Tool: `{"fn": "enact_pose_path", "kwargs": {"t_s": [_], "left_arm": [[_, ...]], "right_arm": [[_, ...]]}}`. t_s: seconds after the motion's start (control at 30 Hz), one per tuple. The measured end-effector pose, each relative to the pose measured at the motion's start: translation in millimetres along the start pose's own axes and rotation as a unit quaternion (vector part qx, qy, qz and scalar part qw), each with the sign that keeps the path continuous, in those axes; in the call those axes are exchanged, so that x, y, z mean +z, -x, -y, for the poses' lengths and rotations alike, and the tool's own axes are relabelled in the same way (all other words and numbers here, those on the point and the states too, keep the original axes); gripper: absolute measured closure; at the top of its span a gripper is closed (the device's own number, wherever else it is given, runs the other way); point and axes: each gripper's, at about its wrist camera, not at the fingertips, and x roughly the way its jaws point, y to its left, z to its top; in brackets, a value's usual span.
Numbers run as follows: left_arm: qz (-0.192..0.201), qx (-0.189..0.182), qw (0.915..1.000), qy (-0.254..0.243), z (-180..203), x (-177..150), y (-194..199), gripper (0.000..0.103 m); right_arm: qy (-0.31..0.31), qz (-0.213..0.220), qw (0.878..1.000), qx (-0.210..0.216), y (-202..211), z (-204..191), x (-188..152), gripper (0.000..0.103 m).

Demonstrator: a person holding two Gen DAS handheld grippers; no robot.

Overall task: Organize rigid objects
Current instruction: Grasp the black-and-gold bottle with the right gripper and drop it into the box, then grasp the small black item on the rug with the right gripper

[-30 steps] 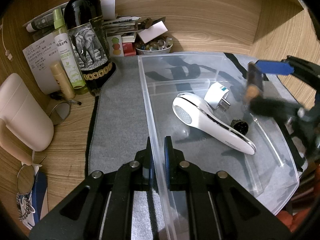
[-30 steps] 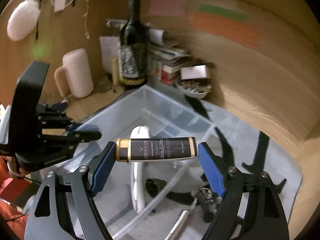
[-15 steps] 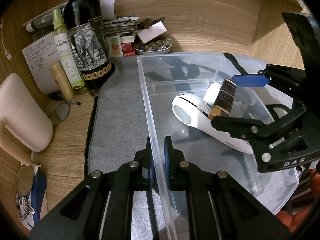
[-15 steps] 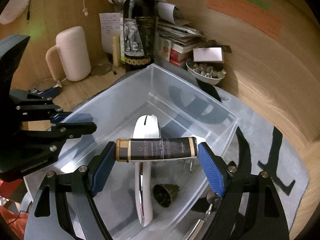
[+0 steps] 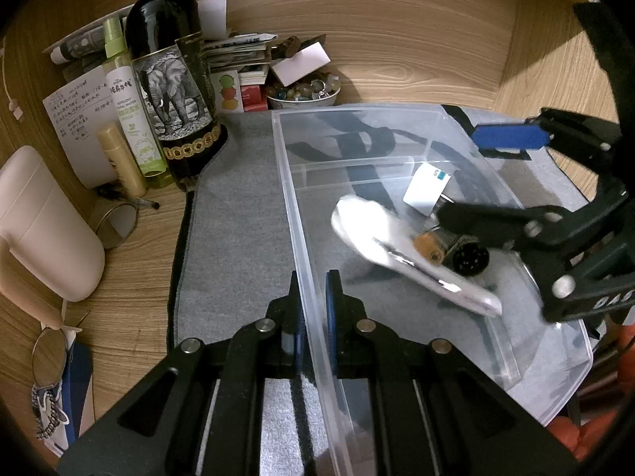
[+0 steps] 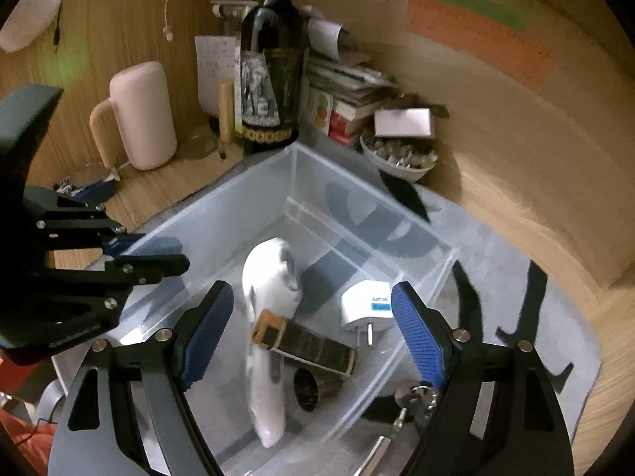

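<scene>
A clear plastic bin (image 5: 285, 182) sits on a grey mat. My left gripper (image 5: 311, 309) is shut on the bin's near wall. Inside lie a white handheld device (image 6: 270, 301), a white plug adapter (image 6: 365, 303), a small dark round part (image 6: 311, 388) and a black-and-gold tube (image 6: 305, 343), which rests across the white device. My right gripper (image 6: 309, 333) is open and empty above the tube; it shows in the left wrist view (image 5: 504, 182) over the bin's right side. The tube's gold end (image 5: 430, 248) shows there too.
A wine bottle (image 5: 170, 79), green spray bottle (image 5: 131, 107), small beige tube (image 5: 121, 160) and pink mug (image 5: 43, 226) stand left of the bin. A bowl of small stones (image 5: 303, 93) and stacked papers sit behind it. Metal parts (image 6: 412, 396) lie outside the bin's near right.
My right gripper opened and let go of the black-and-gold tube, which dropped into the bin onto the white device. The left gripper kept its hold on the bin wall.
</scene>
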Motion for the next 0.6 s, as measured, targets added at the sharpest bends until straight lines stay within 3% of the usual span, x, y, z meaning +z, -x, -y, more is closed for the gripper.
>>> {"fn": "enact_pose_path", "kwargs": {"t_s": [0.33,0.6], "left_arm": [[0.000,0.000,1.0000,0.000,0.7,0.4,0.1,0.095],[0.000,0.000,1.0000,0.000,0.8,0.1,-0.1,0.095]], "right_arm": [[-0.034,0.049,0.997,-0.052,43.2,36.0,0.3,0.022],[-0.087,0.030,0.990,-0.106,53.3,91.9,-20.9,0.022]]}}
